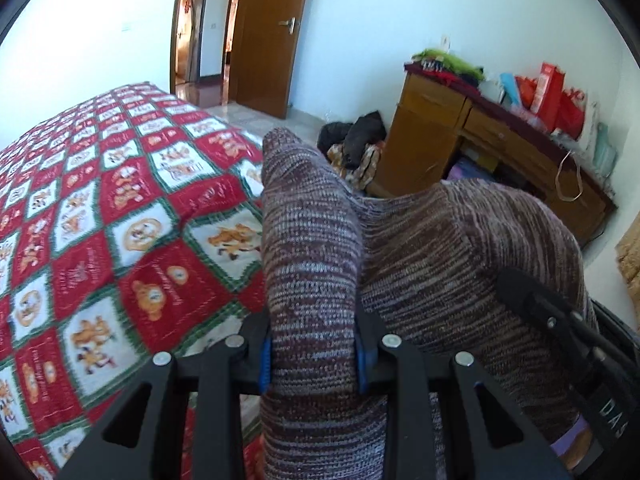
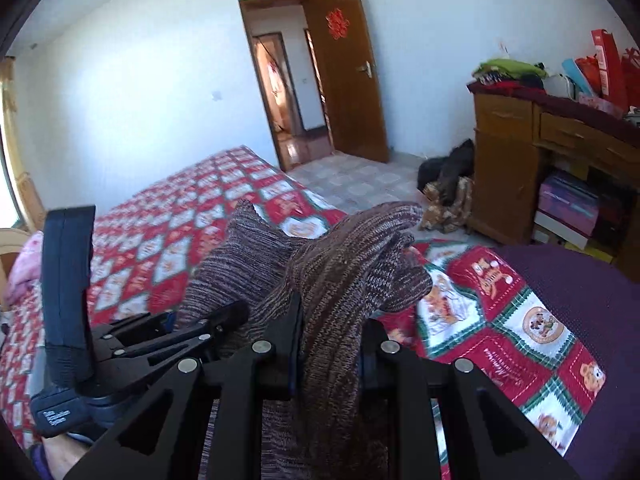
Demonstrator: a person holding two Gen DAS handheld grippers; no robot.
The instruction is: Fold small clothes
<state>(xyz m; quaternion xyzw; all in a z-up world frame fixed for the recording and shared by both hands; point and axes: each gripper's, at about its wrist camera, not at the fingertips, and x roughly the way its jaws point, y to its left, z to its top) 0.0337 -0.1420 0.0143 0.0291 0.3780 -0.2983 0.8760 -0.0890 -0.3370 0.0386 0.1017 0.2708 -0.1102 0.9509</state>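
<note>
A brown and purple marled knitted garment (image 1: 312, 240) hangs above the bed, held by both grippers. My left gripper (image 1: 314, 356) is shut on one thick fold of it, which stands up between the blue pads (image 1: 264, 364). To the right of it, my right gripper (image 1: 524, 296) presses into another fold of the same knit. In the right wrist view the right gripper (image 2: 332, 360) is shut on a bunched fold of the knit (image 2: 352, 264). There the left gripper (image 2: 232, 316) sits close at the left, its tips buried in the cloth.
Below lies a bed with a red, green and white checked cover (image 1: 120, 220). A dark purple cloth (image 2: 580, 300) lies on its right part. A wooden desk (image 2: 512, 168) piled with bags, a heap of clothes on the floor (image 2: 444, 184) and an open door (image 2: 348, 80) lie beyond.
</note>
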